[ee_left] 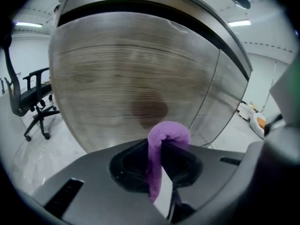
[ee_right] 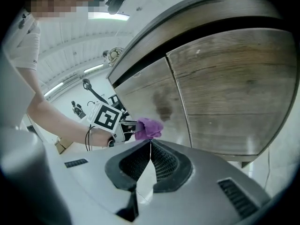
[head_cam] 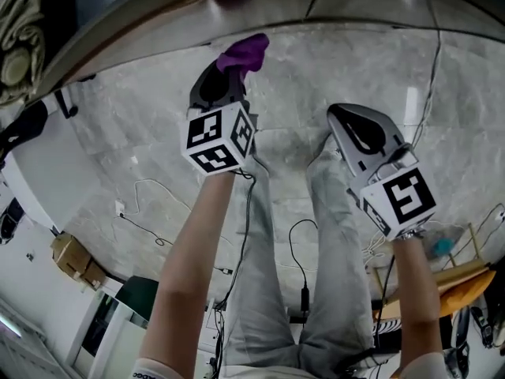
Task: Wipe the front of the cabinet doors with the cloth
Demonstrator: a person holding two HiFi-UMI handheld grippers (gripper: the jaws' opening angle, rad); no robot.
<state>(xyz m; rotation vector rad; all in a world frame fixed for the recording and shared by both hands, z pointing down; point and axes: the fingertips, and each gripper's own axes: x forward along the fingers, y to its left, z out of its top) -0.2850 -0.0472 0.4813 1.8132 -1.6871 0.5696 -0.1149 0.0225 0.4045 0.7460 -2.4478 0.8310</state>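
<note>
A purple cloth [head_cam: 246,52] is pinched in my left gripper [head_cam: 229,73], which is shut on it, a short way in front of the wooden cabinet door [ee_left: 140,74]. In the left gripper view the cloth [ee_left: 164,146] folds over the jaws, just below a dark smudge [ee_left: 150,109] on the door. My right gripper [head_cam: 341,121] hangs to the right, shut with nothing between its jaws. In the right gripper view the right gripper [ee_right: 150,142] faces the seam between two doors, with the cloth [ee_right: 149,128] and the left gripper [ee_right: 133,125] to its left near a smudge [ee_right: 163,104].
The floor is grey marble [head_cam: 158,172] with cables [head_cam: 150,204] trailing across it. An office chair [ee_left: 33,102] stands left of the cabinet. A cardboard box [head_cam: 75,259] and cluttered shelves [head_cam: 458,275] lie behind the person's legs [head_cam: 260,275].
</note>
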